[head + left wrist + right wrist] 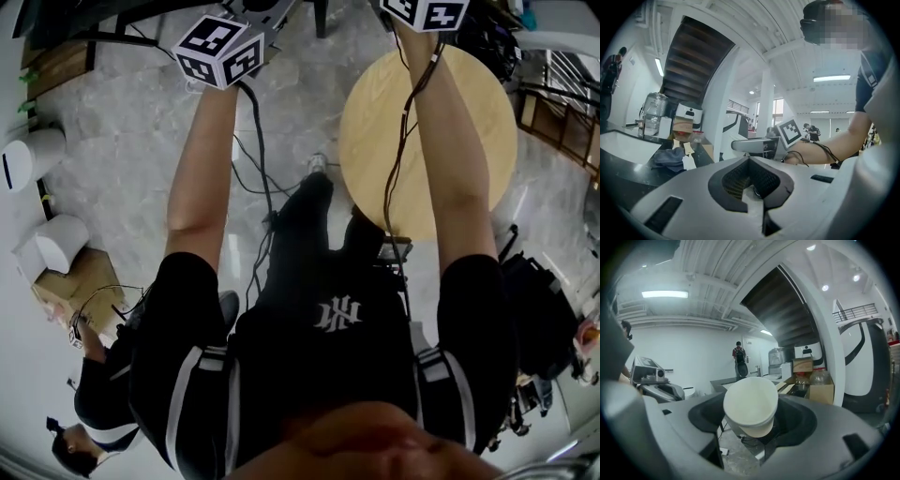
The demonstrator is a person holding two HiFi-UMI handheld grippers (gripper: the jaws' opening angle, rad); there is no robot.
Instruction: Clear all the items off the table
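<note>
In the right gripper view, my right gripper (752, 427) is shut on a white paper cup (751, 404), held up in the air with its mouth facing the camera. The left gripper (752, 187) has its jaws together with nothing between them, also raised. From the head view only the two marker cubes show, the left one (220, 52) and the right one (427, 11), at the ends of outstretched arms. The round wooden table (469, 122) lies under the right arm; nothing shows on its visible top.
Two white bins (28, 159) (61, 242) stand on the floor at left, and cables (253, 169) trail beneath the arms. A dark counter holds a cloth (670, 158), a cardboard box (683, 126) and a water jug (656, 110). A person (739, 359) stands far off.
</note>
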